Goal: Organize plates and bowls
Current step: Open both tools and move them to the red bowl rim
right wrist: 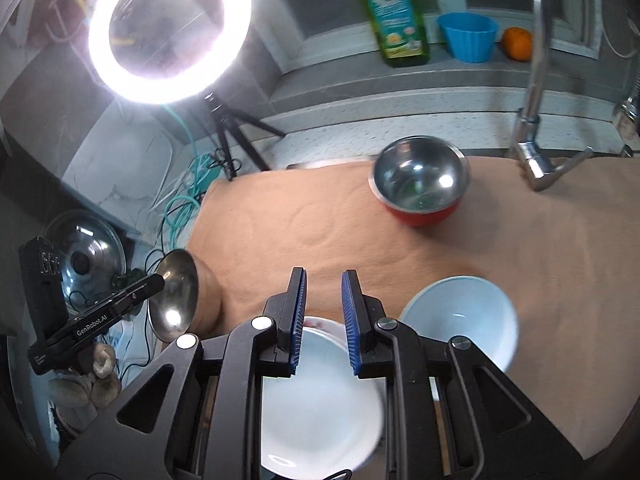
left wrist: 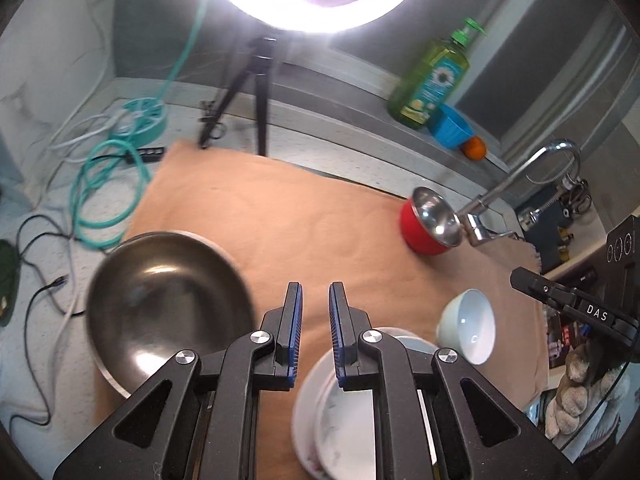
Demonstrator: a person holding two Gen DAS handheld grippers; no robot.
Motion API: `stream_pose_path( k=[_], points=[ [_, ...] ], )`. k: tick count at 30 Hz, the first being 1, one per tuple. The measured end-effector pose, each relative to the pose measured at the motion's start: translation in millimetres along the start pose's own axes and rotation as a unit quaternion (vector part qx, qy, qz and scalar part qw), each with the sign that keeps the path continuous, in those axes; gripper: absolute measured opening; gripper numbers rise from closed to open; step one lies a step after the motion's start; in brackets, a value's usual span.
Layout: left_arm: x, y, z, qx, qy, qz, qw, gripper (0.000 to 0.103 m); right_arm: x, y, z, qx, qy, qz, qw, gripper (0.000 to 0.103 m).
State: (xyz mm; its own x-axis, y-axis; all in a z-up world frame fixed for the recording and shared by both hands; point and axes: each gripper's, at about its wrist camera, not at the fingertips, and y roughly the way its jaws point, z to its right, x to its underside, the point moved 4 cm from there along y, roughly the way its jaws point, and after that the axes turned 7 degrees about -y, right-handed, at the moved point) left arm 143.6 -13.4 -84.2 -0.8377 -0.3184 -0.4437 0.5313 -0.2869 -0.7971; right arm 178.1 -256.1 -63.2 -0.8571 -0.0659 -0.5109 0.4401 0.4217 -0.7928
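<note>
A large steel bowl (left wrist: 160,304) sits on the tan cloth (left wrist: 280,216) just left of my left gripper (left wrist: 315,300), which is open and empty above the cloth. White stacked plates (left wrist: 340,420) lie under its right finger. A small pale blue bowl (left wrist: 468,326) sits right of it, and a red bowl with a steel inside (left wrist: 430,222) stands farther back. My right gripper (right wrist: 324,292) is open and empty over the white plates (right wrist: 320,400). The pale blue bowl (right wrist: 460,316) is at its right, the red bowl (right wrist: 420,180) is ahead, the steel bowl (right wrist: 180,292) at the left.
A bright ring light on a tripod (left wrist: 256,92) stands at the back. Teal cables (left wrist: 108,184) lie at the left. A tap (left wrist: 520,184) rises at the right. On the sill are a green soap bottle (left wrist: 432,76), a blue cup (left wrist: 452,124) and an orange (left wrist: 475,148).
</note>
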Motion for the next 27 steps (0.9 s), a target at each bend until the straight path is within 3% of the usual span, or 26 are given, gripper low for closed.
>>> stream_pose_path(
  k=[8,17,27],
  points=[
    [-3,40,66,0.025,0.021,-0.023,0.9992,0.012,-3,-20,72,0.009,0.038,0.0,0.999,0.018],
    [-8,96,118,0.021,0.011,-0.044,0.9988,0.012,-11,-12,146,-0.029,0.07,-0.019,0.997,0.018],
    [-30,140,127,-0.008,-0.006,-0.051,0.9987,0.012,-42,25,153,-0.041,0.039,-0.042,0.998,0.018]
  ],
)
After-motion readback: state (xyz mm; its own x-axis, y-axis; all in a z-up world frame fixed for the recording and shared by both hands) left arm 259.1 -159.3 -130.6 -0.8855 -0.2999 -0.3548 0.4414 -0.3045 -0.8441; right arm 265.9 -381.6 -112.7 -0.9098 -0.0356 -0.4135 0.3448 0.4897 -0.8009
